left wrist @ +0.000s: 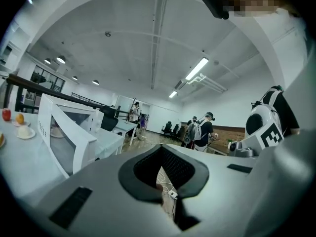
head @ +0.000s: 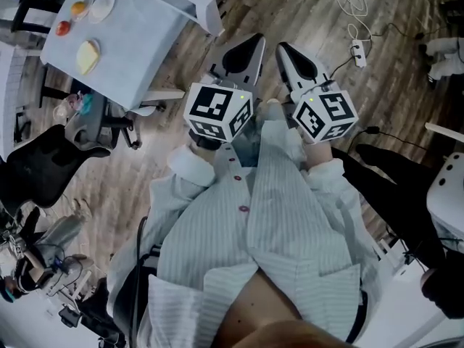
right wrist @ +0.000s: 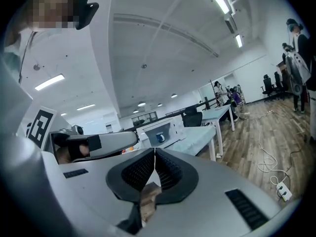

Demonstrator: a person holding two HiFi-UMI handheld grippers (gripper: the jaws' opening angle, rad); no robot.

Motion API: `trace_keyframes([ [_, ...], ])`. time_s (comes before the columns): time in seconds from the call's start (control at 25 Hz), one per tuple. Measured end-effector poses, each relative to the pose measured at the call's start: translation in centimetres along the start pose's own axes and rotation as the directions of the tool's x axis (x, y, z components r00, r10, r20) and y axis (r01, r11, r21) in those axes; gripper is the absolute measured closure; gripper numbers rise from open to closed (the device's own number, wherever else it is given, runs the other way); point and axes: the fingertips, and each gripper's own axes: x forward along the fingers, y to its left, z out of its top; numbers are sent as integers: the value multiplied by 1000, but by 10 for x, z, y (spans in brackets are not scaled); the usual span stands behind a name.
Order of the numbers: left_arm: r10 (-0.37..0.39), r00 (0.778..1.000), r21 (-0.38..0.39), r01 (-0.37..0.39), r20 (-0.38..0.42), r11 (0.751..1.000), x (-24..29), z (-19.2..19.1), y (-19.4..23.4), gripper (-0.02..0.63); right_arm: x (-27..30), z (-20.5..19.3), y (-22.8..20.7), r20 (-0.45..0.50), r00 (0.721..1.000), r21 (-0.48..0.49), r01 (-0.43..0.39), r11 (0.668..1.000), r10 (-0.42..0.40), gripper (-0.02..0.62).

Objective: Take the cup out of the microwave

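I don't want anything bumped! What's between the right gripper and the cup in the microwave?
Just wooden floor in the head view, then pale table top in the right gripper view, before the blue cup inside the microwave.

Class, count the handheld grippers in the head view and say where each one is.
2. The left gripper is just left of centre and the right gripper is close beside it, both held out over the wooden floor. None seems hidden.

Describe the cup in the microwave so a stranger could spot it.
Find the cloth-covered table, then the white microwave on it. The cup is the small blue thing inside its cavity; the fruit and plates lie outside on the cloth.
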Motion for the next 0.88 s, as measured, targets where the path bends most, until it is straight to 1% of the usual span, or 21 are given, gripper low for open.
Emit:
trace_keyframes([
  [0.16, 7, 1000, -4, -7, -10, 1000, 6, -6, 4, 597, 4, -4, -7, 1, 1000, 14, 10, 1000, -10, 558],
  [0.32, 31, 999, -14, -31, -15, 999, 26, -9, 12, 597, 16, -4, -26, -5, 1000, 33, 0, 999, 0, 558],
  [0.52, 72, 997, -18, -72, -13, 997, 74, -4, 21, 597, 38, 3, -71, -37, 999, 58, -30, 998, 32, 558],
  [0.72, 127, 992, -3, -127, 3, 992, 128, 8, 31, 597, 66, 26, -118, -53, 994, 56, -90, 994, 93, 558],
  [0.88, 166, 986, -10, -166, 7, 986, 167, 16, 39, 597, 85, 48, -154, -66, 990, 45, -121, 992, 124, 558],
])
